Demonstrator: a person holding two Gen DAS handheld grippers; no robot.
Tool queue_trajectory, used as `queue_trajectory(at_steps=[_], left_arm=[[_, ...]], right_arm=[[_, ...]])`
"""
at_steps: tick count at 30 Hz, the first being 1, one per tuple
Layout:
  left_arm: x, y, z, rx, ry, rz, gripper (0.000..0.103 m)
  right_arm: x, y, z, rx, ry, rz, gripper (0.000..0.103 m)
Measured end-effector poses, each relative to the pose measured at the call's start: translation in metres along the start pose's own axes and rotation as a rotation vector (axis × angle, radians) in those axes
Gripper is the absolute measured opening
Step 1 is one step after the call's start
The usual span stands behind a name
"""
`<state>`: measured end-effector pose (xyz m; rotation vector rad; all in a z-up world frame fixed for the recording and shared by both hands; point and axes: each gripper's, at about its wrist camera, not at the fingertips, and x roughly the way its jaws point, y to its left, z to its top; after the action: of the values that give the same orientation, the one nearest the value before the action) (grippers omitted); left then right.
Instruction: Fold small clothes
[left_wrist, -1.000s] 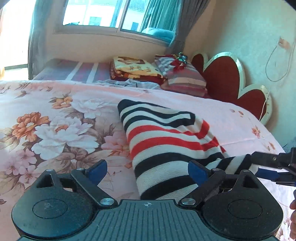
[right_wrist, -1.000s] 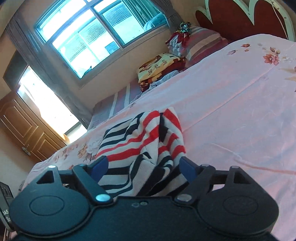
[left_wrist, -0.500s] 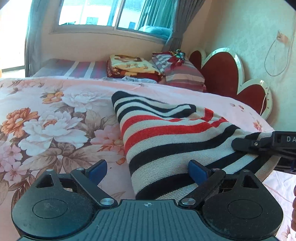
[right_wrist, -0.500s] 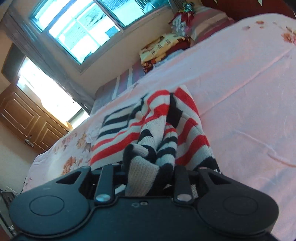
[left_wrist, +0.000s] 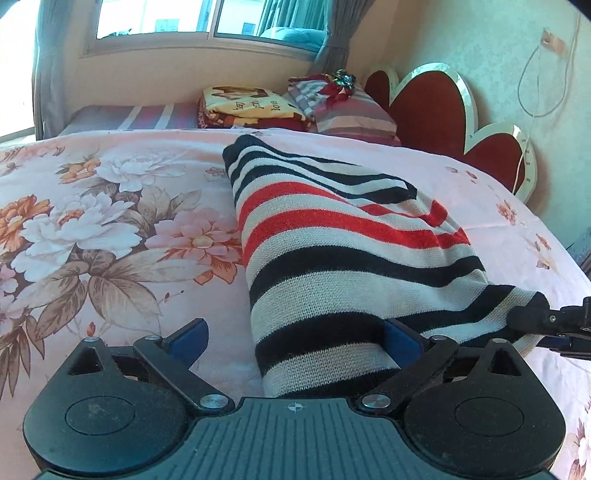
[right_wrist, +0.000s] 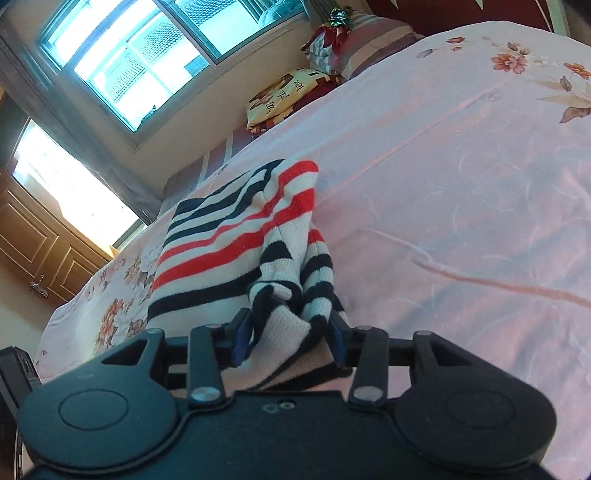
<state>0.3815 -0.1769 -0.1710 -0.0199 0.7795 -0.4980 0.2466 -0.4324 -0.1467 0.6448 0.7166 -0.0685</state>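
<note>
A knitted sweater (left_wrist: 332, 251) with black, red and cream stripes lies folded lengthwise on the floral bedspread (left_wrist: 110, 229). My left gripper (left_wrist: 295, 343) is open and its jaws are still opening. The sweater's near hem lies between them and covers part of the right pad. My right gripper (right_wrist: 290, 338) has a bunched corner of the sweater (right_wrist: 236, 243) pinched between its blue pads (right_wrist: 242, 338), and its jaws are opening slightly. In the left wrist view the right gripper (left_wrist: 532, 319) shows at the right edge, clamped on the sweater's near right corner.
Folded blankets (left_wrist: 251, 107) and a striped pillow (left_wrist: 351, 114) sit at the head of the bed by the red headboard (left_wrist: 439, 107). A window (right_wrist: 147, 62) lies beyond. Plain pink sheet (right_wrist: 461, 184) stretches to the right of the sweater.
My right gripper went from wide open to clamped on the sweater's bunched corner, then eased a little. My left gripper moved down and forward, so the hem now lies between its jaws.
</note>
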Motion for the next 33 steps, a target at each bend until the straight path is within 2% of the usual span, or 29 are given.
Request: queue_trajectory(at_steps=[1, 3, 4, 5, 7, 9, 12, 15, 21, 25, 28, 30, 31, 33], left_arm=[[0.000, 0.000, -0.003, 0.013, 0.001, 0.005, 0.099], [0.007, 0.002, -0.010, 0.006, 0.021, 0.001, 0.100], [0.009, 0.002, -0.011, -0.009, 0.029, -0.002, 0.101], [0.008, 0.002, -0.011, -0.014, 0.028, 0.003, 0.101], [0.003, 0.000, -0.006, -0.004, 0.026, 0.005, 0.101], [-0.005, 0.001, 0.002, -0.001, 0.017, 0.003, 0.101], [-0.016, 0.006, 0.021, -0.049, -0.030, -0.001, 0.101], [-0.013, 0.007, 0.044, -0.074, -0.053, 0.000, 0.101], [0.030, 0.003, 0.079, -0.085, -0.044, 0.050, 0.101], [0.068, 0.012, 0.092, -0.115, 0.004, 0.114, 0.101], [0.094, 0.025, 0.091, -0.157, 0.052, 0.118, 0.101], [0.103, 0.029, 0.084, -0.174, 0.053, 0.111, 0.103], [0.104, 0.029, 0.082, -0.179, 0.045, 0.108, 0.103], [0.106, 0.029, 0.082, -0.180, 0.040, 0.104, 0.103]], right_arm=[[-0.003, -0.005, -0.003, 0.001, -0.013, -0.010, 0.030], [0.001, -0.016, -0.008, 0.025, -0.025, -0.047, 0.025], [0.010, -0.028, -0.012, 0.046, -0.003, -0.079, 0.024], [0.018, -0.039, -0.016, 0.084, 0.023, -0.071, 0.026], [0.016, -0.045, -0.016, 0.145, 0.020, -0.042, 0.027], [0.005, -0.030, -0.008, 0.064, -0.005, -0.072, 0.032], [-0.011, -0.009, 0.010, -0.014, -0.071, -0.090, 0.033], [-0.008, 0.015, 0.031, -0.102, -0.113, -0.091, 0.034], [0.046, 0.054, 0.064, -0.215, -0.111, -0.091, 0.036], [0.089, 0.066, 0.084, -0.240, -0.116, -0.137, 0.036], [0.123, 0.059, 0.090, -0.271, -0.085, -0.201, 0.035], [0.143, 0.052, 0.086, -0.326, -0.076, -0.252, 0.043], [0.149, 0.045, 0.082, -0.312, -0.085, -0.246, 0.048], [0.151, 0.036, 0.081, -0.272, -0.103, -0.223, 0.051]])
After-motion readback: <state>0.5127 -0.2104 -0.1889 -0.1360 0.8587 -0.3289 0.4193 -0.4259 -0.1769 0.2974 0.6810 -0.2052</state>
